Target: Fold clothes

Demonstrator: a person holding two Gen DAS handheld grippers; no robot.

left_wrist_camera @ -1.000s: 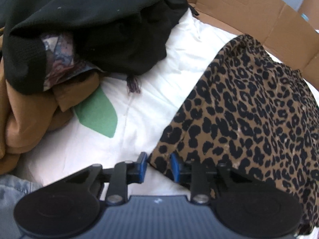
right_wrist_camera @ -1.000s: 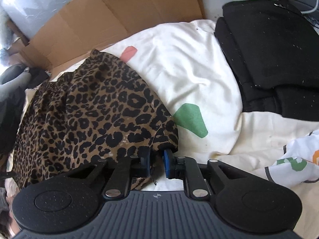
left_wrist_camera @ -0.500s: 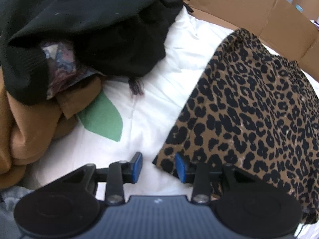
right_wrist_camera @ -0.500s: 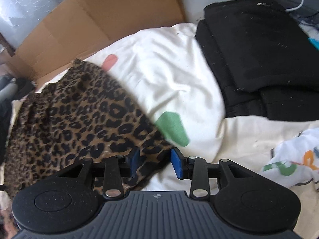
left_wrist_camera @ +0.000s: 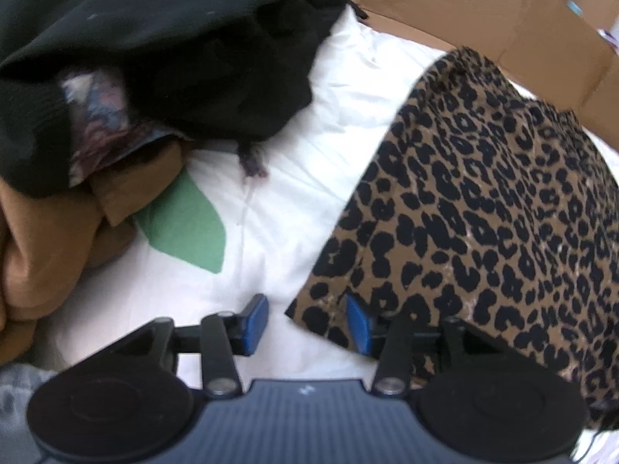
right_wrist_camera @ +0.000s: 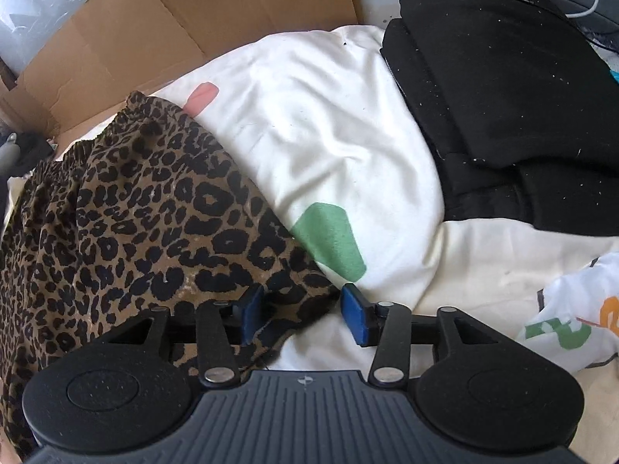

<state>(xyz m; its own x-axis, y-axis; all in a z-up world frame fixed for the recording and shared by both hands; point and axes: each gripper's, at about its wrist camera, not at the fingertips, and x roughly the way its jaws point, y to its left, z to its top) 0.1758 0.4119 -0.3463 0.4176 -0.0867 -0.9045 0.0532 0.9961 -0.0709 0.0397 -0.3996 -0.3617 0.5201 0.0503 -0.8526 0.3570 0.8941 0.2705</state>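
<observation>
My white bedsheet with green patches (right_wrist_camera: 340, 147) fills mid-frame, brown cardboard (right_wrist_camera: 162, 31) behind. The leopard-print garment (left_wrist_camera: 483, 201) lies flat at right. My left gripper (left_wrist_camera: 305, 321) and right gripper (right_wrist_camera: 300, 311) are opening, its corners loose between unpressing pads. No legible writing.

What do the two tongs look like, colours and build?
Both alike: the left tongs and right tongs have blue pads on black linkage arms with silver pivot pins, two round black discs, and a ribbed dark grey body bearing a small white mark.
</observation>
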